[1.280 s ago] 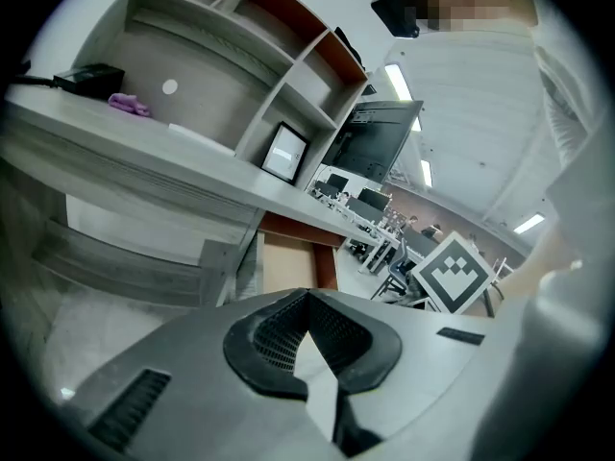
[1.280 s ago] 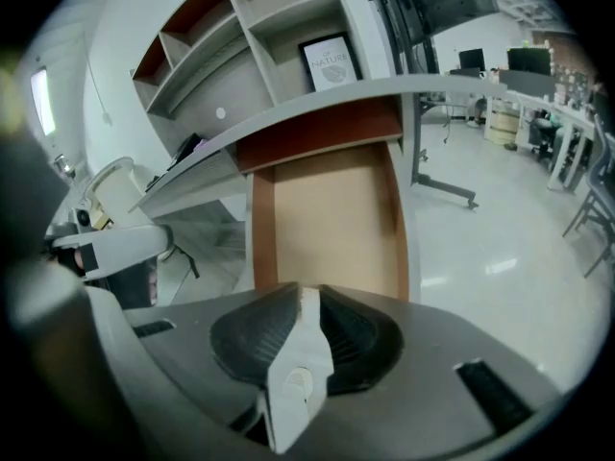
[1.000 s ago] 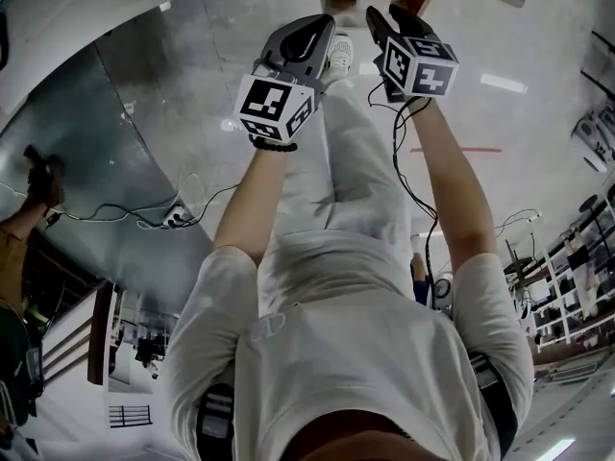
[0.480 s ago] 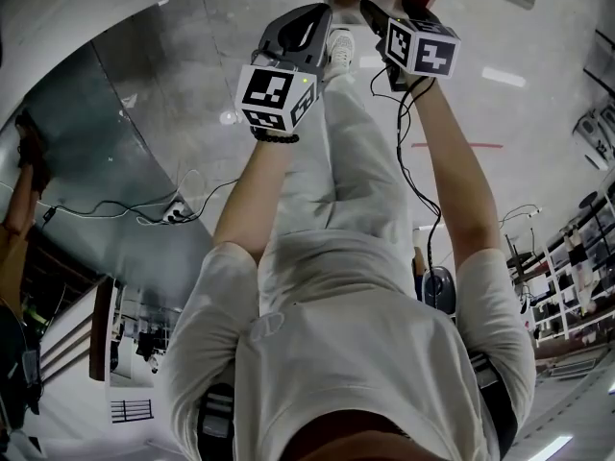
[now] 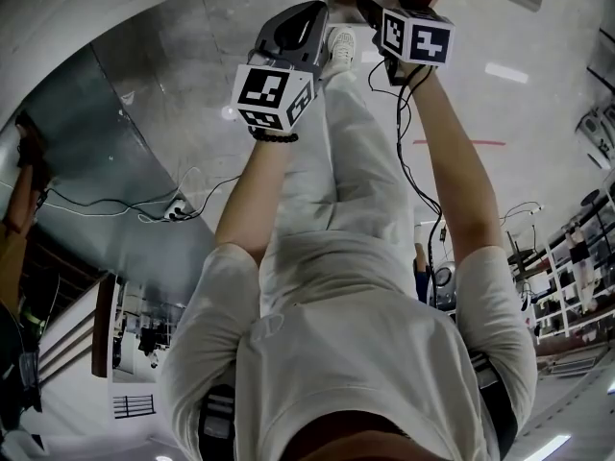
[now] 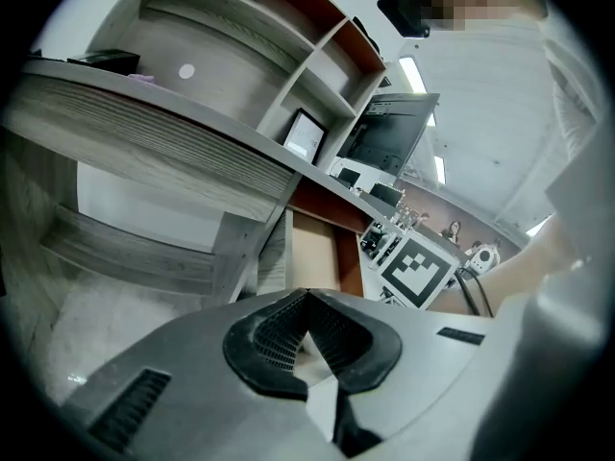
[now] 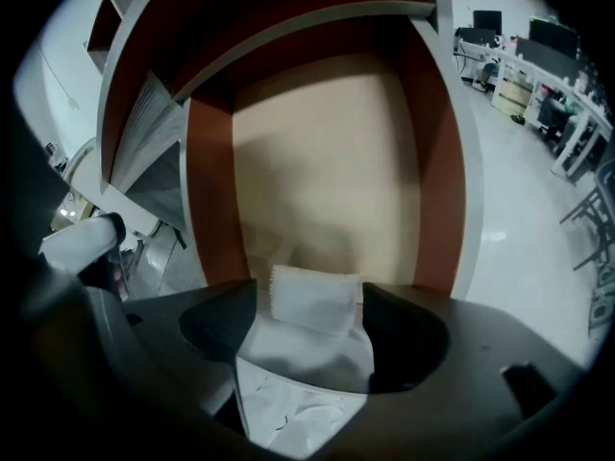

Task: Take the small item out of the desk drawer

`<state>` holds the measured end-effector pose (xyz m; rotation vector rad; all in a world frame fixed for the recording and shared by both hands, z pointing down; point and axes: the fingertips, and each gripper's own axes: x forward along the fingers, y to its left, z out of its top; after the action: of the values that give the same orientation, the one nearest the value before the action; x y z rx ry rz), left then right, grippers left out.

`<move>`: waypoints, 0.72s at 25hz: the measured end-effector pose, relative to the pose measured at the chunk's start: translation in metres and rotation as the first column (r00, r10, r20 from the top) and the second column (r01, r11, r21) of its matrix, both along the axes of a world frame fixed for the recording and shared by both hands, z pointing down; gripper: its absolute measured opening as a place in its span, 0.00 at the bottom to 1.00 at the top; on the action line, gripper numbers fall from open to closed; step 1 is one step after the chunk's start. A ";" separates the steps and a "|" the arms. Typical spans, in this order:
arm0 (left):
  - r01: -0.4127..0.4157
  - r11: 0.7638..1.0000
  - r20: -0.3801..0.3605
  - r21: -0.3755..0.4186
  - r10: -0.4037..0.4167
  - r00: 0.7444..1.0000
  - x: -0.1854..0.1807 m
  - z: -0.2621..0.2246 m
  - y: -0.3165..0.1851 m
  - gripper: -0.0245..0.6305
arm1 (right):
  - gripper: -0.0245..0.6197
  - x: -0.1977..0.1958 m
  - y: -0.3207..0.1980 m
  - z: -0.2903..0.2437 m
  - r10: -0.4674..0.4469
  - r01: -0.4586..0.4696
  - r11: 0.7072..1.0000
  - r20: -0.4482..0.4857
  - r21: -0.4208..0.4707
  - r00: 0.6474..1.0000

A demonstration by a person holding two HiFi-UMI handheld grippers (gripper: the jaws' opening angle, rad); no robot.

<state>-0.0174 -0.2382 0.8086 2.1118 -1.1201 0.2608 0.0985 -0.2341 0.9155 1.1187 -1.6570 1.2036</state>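
Drawer floor (image 7: pixel 317 161), hidden in head view, perhaps bears a white packet (image 7: pixel 312 301).

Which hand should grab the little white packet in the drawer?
Right. The right gripper has just opened its jaws, and the white packet sits between them in the drawer. The left gripper is shut and outside the drawer.

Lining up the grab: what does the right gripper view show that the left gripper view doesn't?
Only the right gripper view: the right tool, whose jaws have just been opening and stand wide apart, with a small white packet lying between them. Only the left gripper view: the desk's shelves, a monitor, and the left tool, shut and empty. Both: the open drawer.
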 end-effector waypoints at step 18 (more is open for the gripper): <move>0.019 1.000 -0.013 -0.017 -0.019 1.000 -0.012 0.007 0.000 0.04 | 0.47 -0.005 -0.002 0.019 -0.044 0.041 0.998 -0.064 -0.057 0.997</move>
<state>-0.0294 -0.2381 0.8156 2.0843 -1.1260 0.2466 0.0935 -0.2362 0.9343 1.0722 -1.5811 1.1670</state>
